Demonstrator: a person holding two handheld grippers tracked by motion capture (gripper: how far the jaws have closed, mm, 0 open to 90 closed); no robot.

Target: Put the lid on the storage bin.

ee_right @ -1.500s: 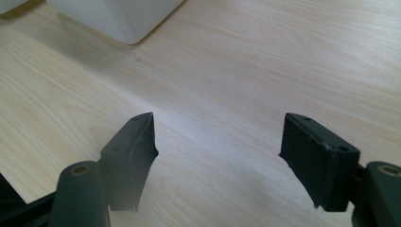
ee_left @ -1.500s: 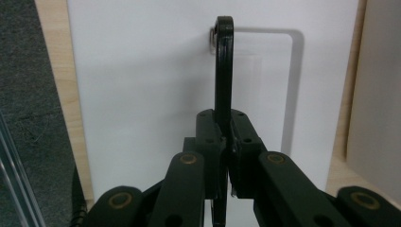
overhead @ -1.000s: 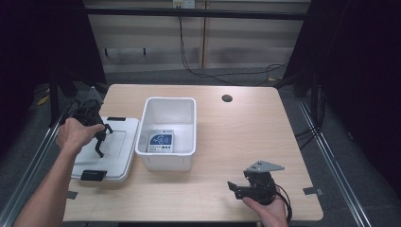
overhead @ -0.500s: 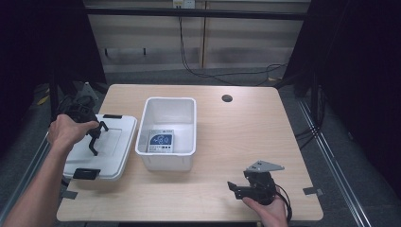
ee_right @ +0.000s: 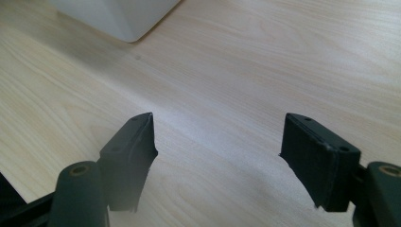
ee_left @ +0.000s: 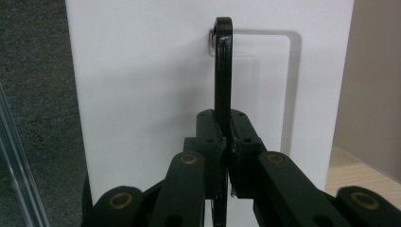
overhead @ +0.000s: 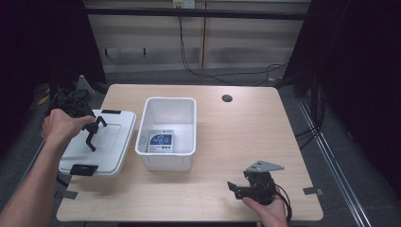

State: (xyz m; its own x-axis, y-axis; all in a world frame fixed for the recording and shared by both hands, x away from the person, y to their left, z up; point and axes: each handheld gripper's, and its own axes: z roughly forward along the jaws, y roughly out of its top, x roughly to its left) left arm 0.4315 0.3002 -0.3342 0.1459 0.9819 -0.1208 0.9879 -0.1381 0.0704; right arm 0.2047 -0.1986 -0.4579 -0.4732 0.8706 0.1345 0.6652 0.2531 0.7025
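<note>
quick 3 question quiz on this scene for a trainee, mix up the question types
1. True or false: the left gripper is shut on the lid's black handle.
2. What lies inside the white bin? A) a card with a blue print B) a red cup C) a coil of rope
3. How do the jaws of the right gripper stand?

Key: 1 true. 2 A, the card on the bin's floor. 3 apart, nothing between them, over the bare wooden table.
</note>
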